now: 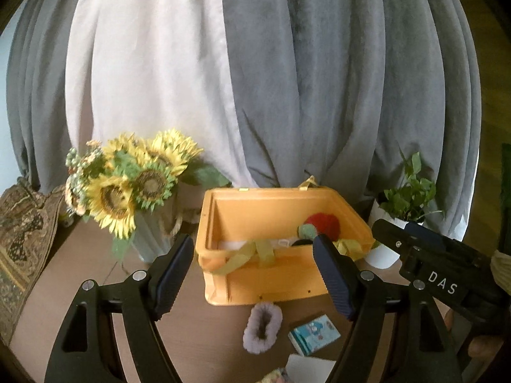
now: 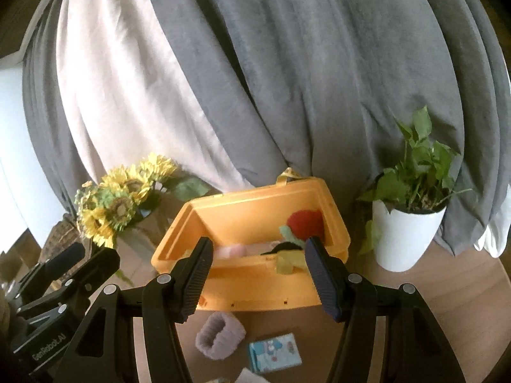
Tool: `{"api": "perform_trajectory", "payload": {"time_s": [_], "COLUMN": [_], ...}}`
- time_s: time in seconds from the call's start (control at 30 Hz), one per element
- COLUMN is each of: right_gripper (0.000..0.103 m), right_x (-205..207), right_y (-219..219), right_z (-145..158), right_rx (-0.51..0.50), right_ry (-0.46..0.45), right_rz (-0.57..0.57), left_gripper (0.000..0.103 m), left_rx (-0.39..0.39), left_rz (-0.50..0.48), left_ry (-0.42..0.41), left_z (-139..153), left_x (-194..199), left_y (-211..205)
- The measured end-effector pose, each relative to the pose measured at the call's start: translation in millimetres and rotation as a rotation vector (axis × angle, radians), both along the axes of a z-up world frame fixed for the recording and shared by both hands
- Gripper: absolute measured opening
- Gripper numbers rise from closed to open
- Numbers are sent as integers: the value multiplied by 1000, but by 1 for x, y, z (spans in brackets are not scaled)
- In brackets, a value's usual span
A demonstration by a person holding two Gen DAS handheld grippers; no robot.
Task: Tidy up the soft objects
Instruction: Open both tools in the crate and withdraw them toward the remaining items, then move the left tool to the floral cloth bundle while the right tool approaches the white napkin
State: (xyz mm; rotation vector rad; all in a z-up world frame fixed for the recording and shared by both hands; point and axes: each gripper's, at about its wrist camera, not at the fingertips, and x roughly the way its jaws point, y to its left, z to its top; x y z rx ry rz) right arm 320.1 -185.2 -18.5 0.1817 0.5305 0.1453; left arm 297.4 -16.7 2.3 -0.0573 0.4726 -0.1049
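An open orange plastic box (image 1: 271, 284) (image 2: 255, 293) stands on the brown table. Inside lie a red plush ball (image 1: 322, 223) (image 2: 305, 221), green and yellow fabric pieces (image 1: 252, 252) and a pink soft item (image 2: 233, 250). A grey fuzzy scrunchie (image 1: 262, 328) (image 2: 220, 338) lies on the table in front of the box. A blue tissue pack (image 1: 314, 334) (image 2: 275, 352) lies beside it. My left gripper (image 1: 252, 274) is open and empty, above the table before the box. My right gripper (image 2: 258, 277) is open and empty, also before the box.
A vase of sunflowers (image 1: 127, 185) (image 2: 118, 204) stands left of the box. A white pot with a green plant (image 1: 399, 217) (image 2: 405, 236) stands to the right. Grey and white curtains hang behind. A patterned cushion (image 1: 22, 233) lies far left. White paper (image 1: 306, 367) lies near the front edge.
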Motion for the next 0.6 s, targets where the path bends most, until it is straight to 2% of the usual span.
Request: {"api": "perform_trajectory", "payload": {"time_s": [0.27, 0.6], "right_gripper": [61, 61], "right_x": [-18, -23], "right_y": [-1, -8], "right_z": [-8, -33], "right_rx": [-10, -21], "right_ry": [23, 97], "right_rz": [23, 89], "left_gripper": [77, 77], "left_rx": [-2, -11], "left_rz": [38, 110], "left_ry": [69, 170], "left_z": [-17, -46], "left_x": [-22, -38], "left_y": [-5, -15]}}
